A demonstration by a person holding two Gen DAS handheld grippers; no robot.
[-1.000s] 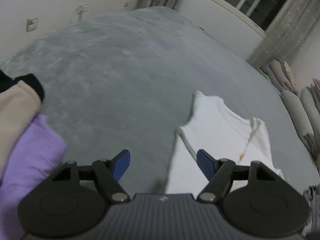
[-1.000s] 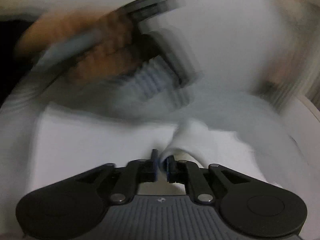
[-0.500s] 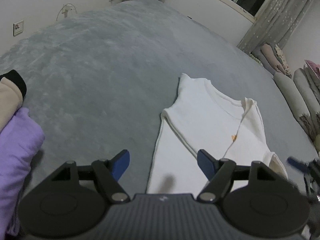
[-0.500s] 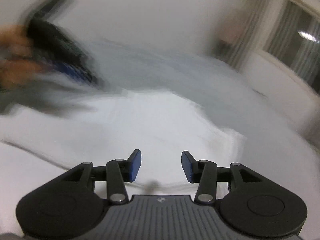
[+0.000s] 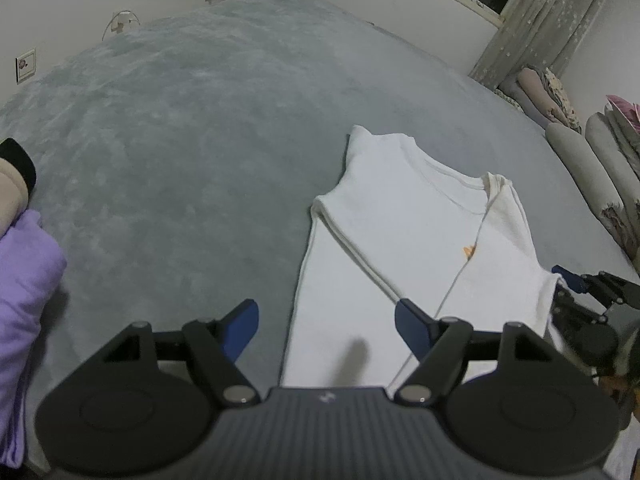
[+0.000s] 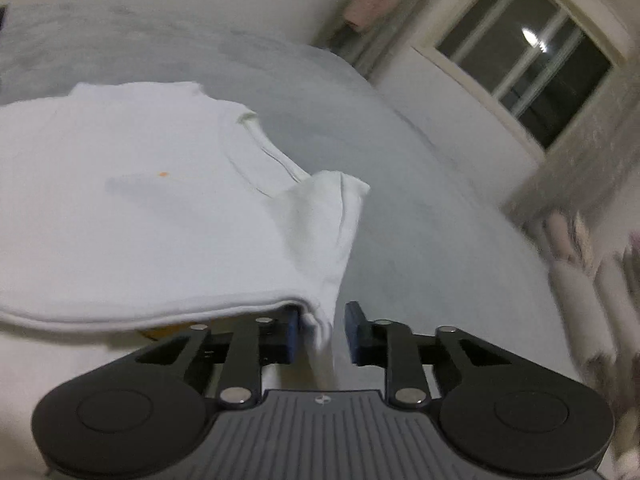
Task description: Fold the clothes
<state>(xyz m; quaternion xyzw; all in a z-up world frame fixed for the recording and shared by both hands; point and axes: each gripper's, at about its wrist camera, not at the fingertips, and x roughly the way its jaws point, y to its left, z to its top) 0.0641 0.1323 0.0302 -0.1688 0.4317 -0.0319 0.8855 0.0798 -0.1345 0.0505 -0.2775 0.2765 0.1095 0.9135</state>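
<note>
— One bed (image 5: 192, 128): grey plush cover, spread wide across both views, bearing all the clothing listed below.

— Position of the task garment?

— White T-shirt (image 5: 404, 236): flat on the bed cover, right of centre in the left wrist view, collar toward the far side, partly folded lengthwise with one side laid over the body. Small orange mark (image 5: 467, 251) near the fold line. Short sleeve (image 6: 328, 220) lying out over the grey cover in the right wrist view.

— Other textiles?

— Purple garment (image 5: 28, 280), folded, at the left edge of the bed; beige garment with black cuff (image 5: 14, 176) just beyond it, touching. Rolled bedding or cushions (image 5: 580, 160) along the far right, near the curtain (image 5: 540, 20) and window (image 6: 520, 52).

— Left hand-held gripper?

— Left hand-held gripper (image 5: 326, 320): spread wide, nothing between the blue pads, poised over the near left edge of the T-shirt, not touching.

— Right hand-held gripper?

— Right hand-held gripper (image 6: 322, 328): narrow gap, closing; folded edge of the T-shirt hanging between the pads, against the left pad, clear of the right one. Not yet clamped.
</note>
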